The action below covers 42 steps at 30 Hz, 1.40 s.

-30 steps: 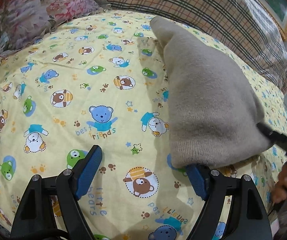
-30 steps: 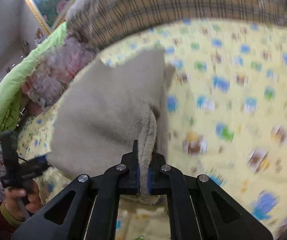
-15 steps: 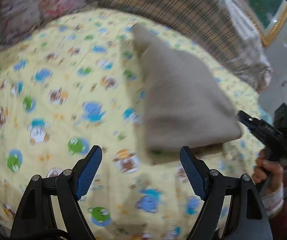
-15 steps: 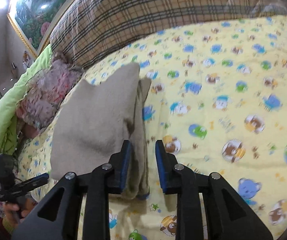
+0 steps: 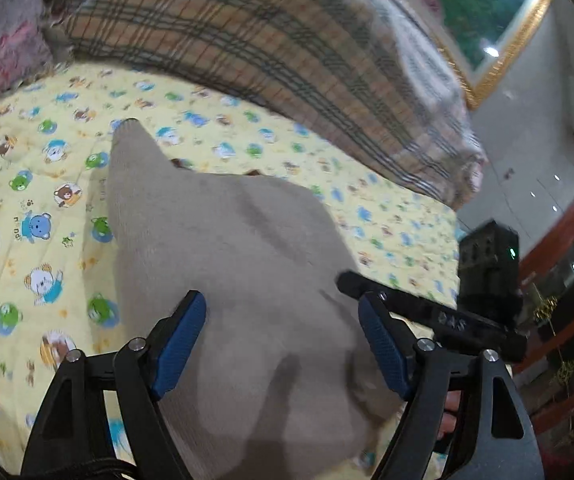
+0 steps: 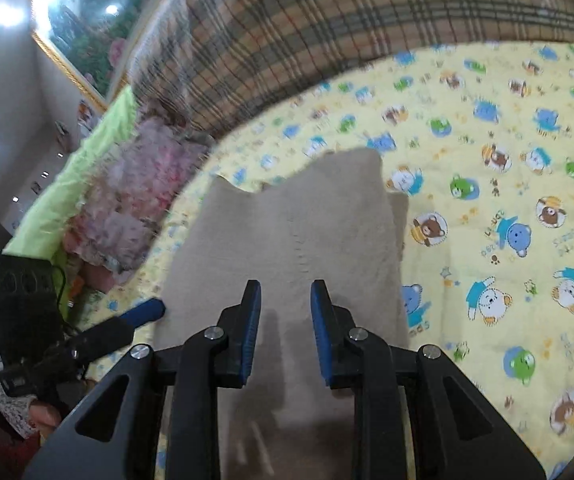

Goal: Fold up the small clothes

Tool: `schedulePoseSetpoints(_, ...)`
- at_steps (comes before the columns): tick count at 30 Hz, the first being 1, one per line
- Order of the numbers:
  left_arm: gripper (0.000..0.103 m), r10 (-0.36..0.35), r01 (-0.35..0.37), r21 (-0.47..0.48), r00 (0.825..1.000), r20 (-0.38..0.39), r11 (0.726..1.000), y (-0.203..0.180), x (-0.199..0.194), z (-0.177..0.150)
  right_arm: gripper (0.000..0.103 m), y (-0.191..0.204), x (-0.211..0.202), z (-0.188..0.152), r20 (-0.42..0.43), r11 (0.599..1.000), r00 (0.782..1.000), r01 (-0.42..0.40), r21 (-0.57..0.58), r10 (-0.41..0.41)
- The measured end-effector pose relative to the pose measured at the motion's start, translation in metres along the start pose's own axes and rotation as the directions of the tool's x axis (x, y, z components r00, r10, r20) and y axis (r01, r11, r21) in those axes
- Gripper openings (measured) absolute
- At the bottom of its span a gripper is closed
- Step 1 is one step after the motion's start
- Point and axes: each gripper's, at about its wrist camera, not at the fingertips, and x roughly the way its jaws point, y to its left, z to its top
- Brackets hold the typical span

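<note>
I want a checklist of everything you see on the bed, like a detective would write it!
Surface: yellow bear-print sheet covering the bed.
Job's things: one beige knit garment, lying on the sheet, already folded over on itself; a narrow part points toward the pillows.
Clutter: nothing seen on the sheet besides the garment.
Grippers: left tool open, hovering over the garment's near end, holding nothing. Right tool open, also over the garment, holding nothing.
Cables: a thin black wire by the left tool's body, seen from the right wrist view.
Surroundings: plaid pillow, floral pillow, green blanket, gold-framed picture, white wall.
</note>
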Motion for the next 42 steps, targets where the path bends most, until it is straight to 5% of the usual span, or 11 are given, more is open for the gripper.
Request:
schedulePoseSetpoints(4,0.060,0.133,-0.130,0.052,0.990,-0.052,0.990,0.014,0.031,0.009,0.024,-0.018,0.025,0.002,-0.036,0.997,0.996,0.079,-0.014,-0.080)
schedulePoseSetpoints(8,0.060,0.164,-0.160,0.059,0.983,-0.079,0.985,0.022,0.048,0.011,0.021,-0.033,0.035,0.006,-0.031,0.998,0.998,0.057,0.022,-0.056)
schedulePoseSetpoints(14,0.074,0.124,-0.123,0.021,0.992,-0.018,0.992,0.011,0.001,-0.002,0.024,-0.026,-0.001,0.002,0.020,0.998,0.999,0.049,0.037,-0.050)
schedulePoseSetpoints(19,0.076,0.161,-0.161,0.001,0.987,0.022,0.987,0.006,-0.042,-0.041,0.024,-0.018,-0.044,-0.020,0.071,0.999,0.997,0.022,0.036,-0.024)
schedulePoseSetpoints(25,0.077,0.215,-0.216,-0.030,0.976,-0.025,0.976,0.017,-0.050,-0.082,0.025,0.007,-0.064,-0.048,0.057,0.999,0.998,-0.002,-0.035,0.004)
schedulePoseSetpoints(32,0.080,0.244,-0.246,-0.030,0.967,-0.072,0.969,0.032,-0.035,-0.103,0.024,-0.005,-0.046,-0.093,-0.038,0.982,0.985,0.162,-0.093,-0.166)
schedulePoseSetpoints(37,0.083,0.249,-0.252,-0.038,0.966,-0.073,0.967,0.040,-0.038,-0.110,0.024,-0.013,-0.055,-0.095,-0.007,0.990,0.991,0.132,-0.049,-0.133)
schedulePoseSetpoints(42,0.084,0.274,-0.278,-0.057,0.959,-0.067,0.959,0.040,-0.049,-0.111,0.025,-0.009,-0.069,-0.101,0.015,0.979,0.980,0.199,-0.044,-0.199)
